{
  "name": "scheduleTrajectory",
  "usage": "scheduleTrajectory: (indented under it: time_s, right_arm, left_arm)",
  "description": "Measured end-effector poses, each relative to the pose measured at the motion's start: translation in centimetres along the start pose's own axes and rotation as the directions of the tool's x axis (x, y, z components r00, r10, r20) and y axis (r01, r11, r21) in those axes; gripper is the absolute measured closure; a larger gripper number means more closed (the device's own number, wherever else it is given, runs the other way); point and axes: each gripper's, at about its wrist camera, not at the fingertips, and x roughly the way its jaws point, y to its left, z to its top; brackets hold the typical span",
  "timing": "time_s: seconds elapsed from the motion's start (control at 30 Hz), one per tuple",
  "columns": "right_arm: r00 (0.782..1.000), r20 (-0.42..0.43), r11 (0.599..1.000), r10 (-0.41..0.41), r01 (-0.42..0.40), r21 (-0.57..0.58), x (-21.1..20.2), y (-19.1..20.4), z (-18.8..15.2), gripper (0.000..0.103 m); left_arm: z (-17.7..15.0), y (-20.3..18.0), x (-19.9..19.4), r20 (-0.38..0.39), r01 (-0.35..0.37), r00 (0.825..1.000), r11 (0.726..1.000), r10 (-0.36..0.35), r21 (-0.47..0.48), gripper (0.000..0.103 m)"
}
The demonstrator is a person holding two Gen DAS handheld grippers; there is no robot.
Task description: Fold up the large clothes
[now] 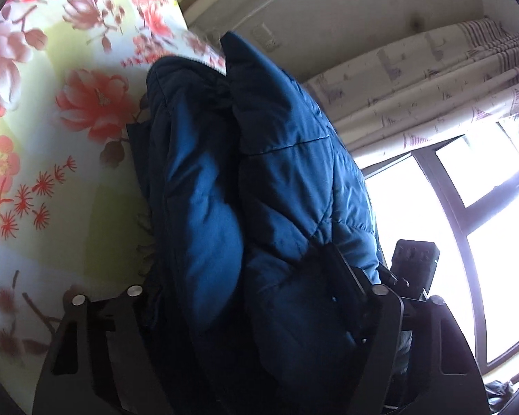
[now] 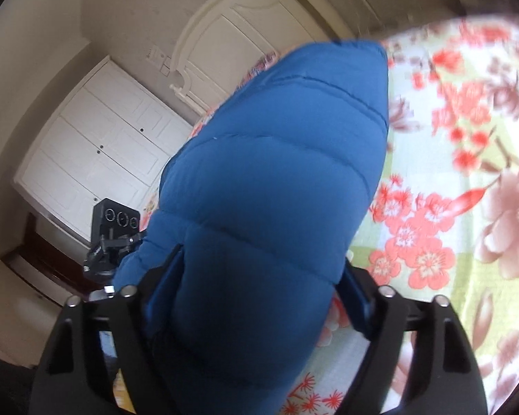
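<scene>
Both tongs are pinching the blue quilted jacket point(image 1: 259, 180), one bunch of fabric each. My left gripper point(image 1: 256, 311) has its fingers closed around a thick, dark, creased wad; the padding bulges up between the linkages and hides the fingertips. My right gripper point(image 2: 259, 297) clamps a smoother puffy section point(image 2: 273, 186), with blue fabric spilling past both fingers.

Jacket position: lifted off the floral bedsheet point(image 1: 52, 138), hanging between the two grippers, its far edge reaching toward the bed surface. I cannot tell from either view whether the lower hem touches the sheet.

Edges, left view: a folded corner of the jacket peaks at the top, and a zipper line runs along the rim of the neighbouring fold. One stitched seam crosses the right panel.

Edges, right view: horizontal quilting seams stack up the panel, which ends in a squared top corner against the sheet.

Room to move: on my left side, the bed fills the left half; a curtain point(image 1: 432, 79) and bright window point(image 1: 467, 207) lie to the right, well apart from the garment. On my right side, a white wardrobe point(image 2: 97, 152) and a white headboard point(image 2: 245, 45) stand beyond the bed, with a small black camera device point(image 2: 116, 221) just beside the jacket.
</scene>
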Motion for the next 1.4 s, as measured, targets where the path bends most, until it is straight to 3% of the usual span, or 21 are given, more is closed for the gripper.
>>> scheduleTrajectory:
  time_s: [0.1,0.4,0.5,0.57,0.63,0.7,0.77,0.83,0.9,0.97,1.03,1.2,1.27,1.3,1.33,1.37,1.4]
  right_arm:
    - [0.999,0.047,0.996,-0.017,0.021,-0.083,-1.1,1.3,0.5,0.038]
    - [0.98,0.17,0.975,-0.106,0.136,-0.174,-7.2,-2.5,8.2,0.039]
    - [0.976,0.178,0.977,-0.128,0.155,-0.146,-8.4,-6.3,10.8,0.039]
    - [0.981,0.129,0.986,-0.141,0.151,-0.068,-7.5,-10.8,12.1,0.037]
    - [0.979,0.054,0.98,-0.199,0.199,0.001,-5.7,-14.4,12.0,0.026]
    - [0.991,0.067,0.99,-0.115,0.11,0.083,-5.8,-16.6,11.6,0.02]
    - [0.978,0.077,0.981,-0.192,0.189,0.053,-6.2,-15.5,11.6,0.014]
    - [0.939,0.109,0.944,-0.327,0.329,-0.008,-7.0,-12.8,12.0,0.013]
    - [0.876,0.182,0.882,-0.447,0.465,-0.071,-8.2,-8.7,11.7,0.012]
    - [0.883,0.253,0.879,-0.396,0.444,-0.172,-8.5,-4.6,10.7,0.012]
    - [0.883,0.277,0.848,-0.378,0.45,-0.279,-7.6,-0.9,9.4,0.012]
    - [0.83,0.299,0.672,-0.471,0.557,-0.488,0.2,5.7,7.5,0.012]
    - [0.843,0.239,0.656,-0.483,0.529,-0.539,3.7,6.1,6.4,0.012]
    - [0.834,0.196,0.628,-0.516,0.524,-0.575,5.7,6.1,5.7,0.011]
    - [0.783,0.205,0.535,-0.587,0.566,-0.627,7.8,6.1,4.3,0.011]
    - [0.764,0.231,0.488,-0.603,0.582,-0.65,8.5,6.4,3.6,0.011]
    - [0.76,0.237,0.484,-0.605,0.588,-0.648,8.6,6.3,3.1,0.011]
  left_arm:
    - [-0.1,-1.7,0.2,0.034,0.016,0.999,1.0,-0.016,0.021,0.046]
    - [5.5,-7.1,9.3,0.067,0.139,0.987,0.986,-0.146,0.096,0.048]
    - [7.1,-7.8,13.7,0.05,0.111,0.992,0.989,-0.117,0.101,0.047]
    - [7.4,-6.4,17.3,0.008,0.055,0.998,0.998,-0.055,0.035,0.048]
    - [7.1,-5.8,18.0,0.03,0.061,0.998,0.998,-0.061,0.022,0.044]
    - [6.7,-7.0,17.6,0.034,0.007,0.999,0.999,-0.009,0.047,0.043]
    - [6.4,-8.1,16.9,0.035,-0.055,0.998,0.994,0.051,0.096,0.042]
    - [7.0,-8.6,16.0,0.054,-0.089,0.995,0.99,0.083,0.113,0.041]
    - [6.4,-9.4,14.0,0.106,-0.129,0.988,0.983,0.115,0.133,0.041]
    - [5.4,-10.8,11.7,0.2,-0.13,0.975,0.978,0.096,0.162,0.04]
    - [4.5,-11.8,10.2,0.268,-0.134,0.96,0.977,0.086,0.167,0.033]
    - [1.8,-12.8,5.8,0.414,-0.206,0.901,0.968,0.13,0.145,0.019]
    - [1.3,-13.1,4.4,0.424,-0.262,0.889,0.952,0.174,0.159,0.011]
    - [1.1,-13.4,4.0,0.428,-0.28,0.885,0.945,0.186,0.167,0.011]
    - [1.0,-13.8,3.1,0.439,-0.309,0.875,0.934,0.204,0.181,0.01]
    - [0.6,-14.5,2.1,0.459,-0.344,0.86,0.917,0.221,0.203,0.009]
    - [0.2,-14.9,1.3,0.475,-0.371,0.849,0.903,0.233,0.219,0.008]
